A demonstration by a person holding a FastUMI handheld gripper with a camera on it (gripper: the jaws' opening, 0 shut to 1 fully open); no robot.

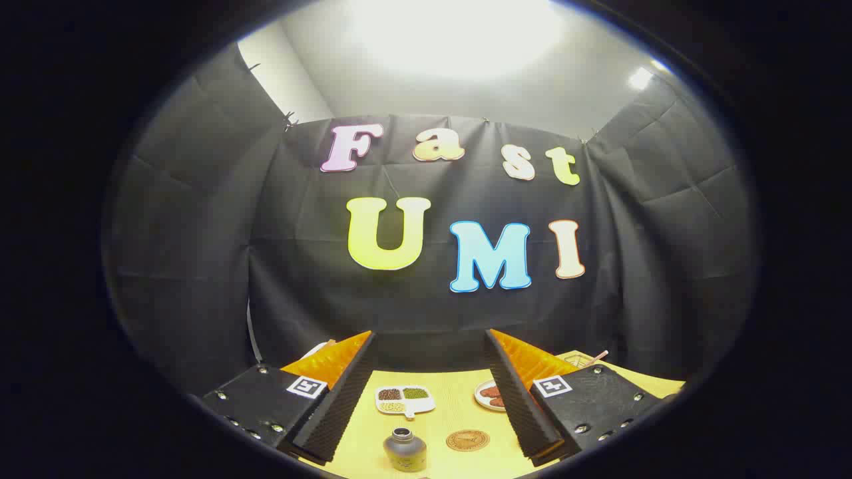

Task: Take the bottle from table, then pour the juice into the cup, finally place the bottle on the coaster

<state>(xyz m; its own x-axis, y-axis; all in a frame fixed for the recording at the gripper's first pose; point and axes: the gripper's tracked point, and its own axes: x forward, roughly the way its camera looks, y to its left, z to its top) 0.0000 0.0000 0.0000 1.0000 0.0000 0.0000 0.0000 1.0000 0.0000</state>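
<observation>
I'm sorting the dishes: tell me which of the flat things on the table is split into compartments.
The white dish between the open gripper's jaws, beyond the bottle. It holds three separate fillings; the plate beside it is undivided, and the round coaster is bare.

Gripper [429,392]: both fingers [339,399] stand spread wide apart with a broad gap between them, and nothing is pressed by either ribbed black pad. Each finger runs forward and inward from a black mounting block fitted with screws and a square printed marker, with an orange backing visible behind each pad near the tip. The fingers are held clear above the surface [452,416], not touching it, tips pointing toward its far edge.
</observation>
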